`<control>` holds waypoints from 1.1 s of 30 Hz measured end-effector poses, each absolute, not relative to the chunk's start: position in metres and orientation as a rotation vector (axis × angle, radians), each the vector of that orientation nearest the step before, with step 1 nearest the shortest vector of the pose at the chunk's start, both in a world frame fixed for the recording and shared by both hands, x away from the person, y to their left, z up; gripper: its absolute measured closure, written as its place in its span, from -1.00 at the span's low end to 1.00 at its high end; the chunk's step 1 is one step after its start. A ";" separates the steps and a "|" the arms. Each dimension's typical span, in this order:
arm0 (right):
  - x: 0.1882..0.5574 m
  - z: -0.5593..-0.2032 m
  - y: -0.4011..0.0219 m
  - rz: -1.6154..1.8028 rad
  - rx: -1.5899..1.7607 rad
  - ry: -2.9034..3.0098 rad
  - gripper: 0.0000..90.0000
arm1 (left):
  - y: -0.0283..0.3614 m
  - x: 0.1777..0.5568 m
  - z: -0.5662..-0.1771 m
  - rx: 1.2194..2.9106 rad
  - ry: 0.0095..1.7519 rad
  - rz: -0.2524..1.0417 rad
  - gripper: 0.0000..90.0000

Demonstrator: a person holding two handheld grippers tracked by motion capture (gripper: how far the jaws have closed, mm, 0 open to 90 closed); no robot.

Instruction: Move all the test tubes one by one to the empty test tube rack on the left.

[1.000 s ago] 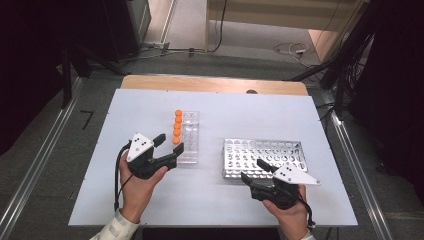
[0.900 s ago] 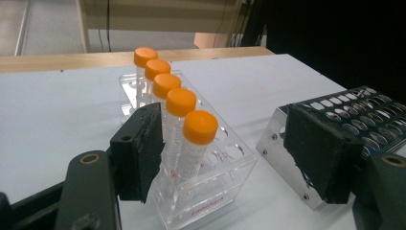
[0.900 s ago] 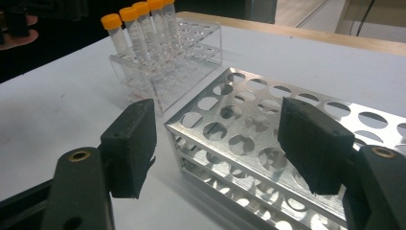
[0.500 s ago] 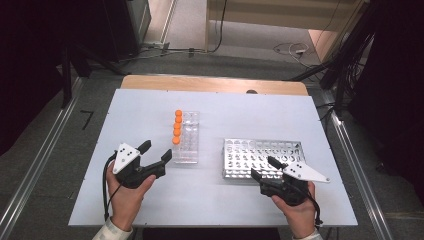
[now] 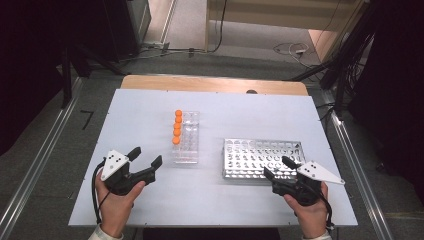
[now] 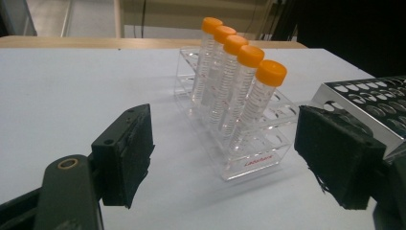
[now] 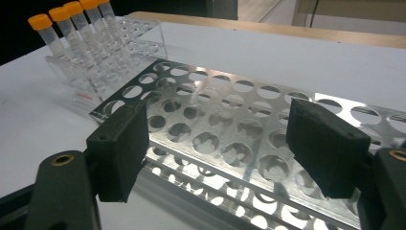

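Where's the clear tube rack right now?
In the high view the clear rack stands mid-table, left of the metal rack, with five orange-capped tubes in its left column.

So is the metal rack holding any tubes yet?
Empty. Every hole in the metal rack shows open, and all five orange-capped tubes stand upright in the clear rack.
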State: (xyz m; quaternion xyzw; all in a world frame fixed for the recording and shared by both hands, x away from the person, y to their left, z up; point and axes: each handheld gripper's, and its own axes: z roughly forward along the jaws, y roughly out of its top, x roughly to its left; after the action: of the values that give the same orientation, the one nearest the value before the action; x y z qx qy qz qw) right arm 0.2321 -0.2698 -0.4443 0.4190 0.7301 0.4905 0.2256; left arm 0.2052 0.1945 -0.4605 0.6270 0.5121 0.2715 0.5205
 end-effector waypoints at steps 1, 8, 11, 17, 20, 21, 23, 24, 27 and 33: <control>0.232 -0.444 -0.272 1.352 1.160 2.007 -0.52 | 0.196 0.205 -0.461 1.504 1.233 0.653 -0.53; 0.228 -0.444 -0.291 1.337 1.198 1.967 -0.52 | 0.205 0.204 -0.466 1.491 1.263 0.673 -0.53; 0.227 -0.444 -0.300 1.329 1.216 1.948 -0.52 | 0.208 0.204 -0.466 1.491 1.273 0.678 -0.54; 0.223 -0.444 -0.319 1.315 1.250 1.908 -0.52 | 0.214 0.201 -0.469 1.487 1.290 0.686 -0.56; 0.221 -0.444 -0.329 1.305 1.264 1.887 -0.52 | 0.218 0.200 -0.469 1.481 1.297 0.693 -0.56; 0.220 -0.445 -0.332 1.301 1.275 1.881 -0.52 | 0.219 0.200 -0.469 1.477 1.302 0.696 -0.56; 0.219 -0.446 -0.337 1.293 1.286 1.872 -0.52 | 0.222 0.199 -0.470 1.476 1.310 0.697 -0.56; 0.218 -0.446 -0.339 1.291 1.292 1.870 -0.52 | 0.223 0.199 -0.471 1.478 1.312 0.698 -0.56; 0.218 -0.447 -0.343 1.284 1.302 1.861 -0.52 | 0.225 0.198 -0.472 1.467 1.320 0.702 -0.56; 0.218 -0.449 -0.349 1.267 1.311 1.852 -0.53 | 0.231 0.196 -0.472 1.460 1.334 0.710 -0.57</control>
State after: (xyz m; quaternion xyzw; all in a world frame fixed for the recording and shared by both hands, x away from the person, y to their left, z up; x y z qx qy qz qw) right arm 0.2181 -0.3486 -0.4488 0.4859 0.6866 0.4697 0.2680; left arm 0.1965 0.2309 -0.4724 0.6031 0.5509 0.2931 0.4969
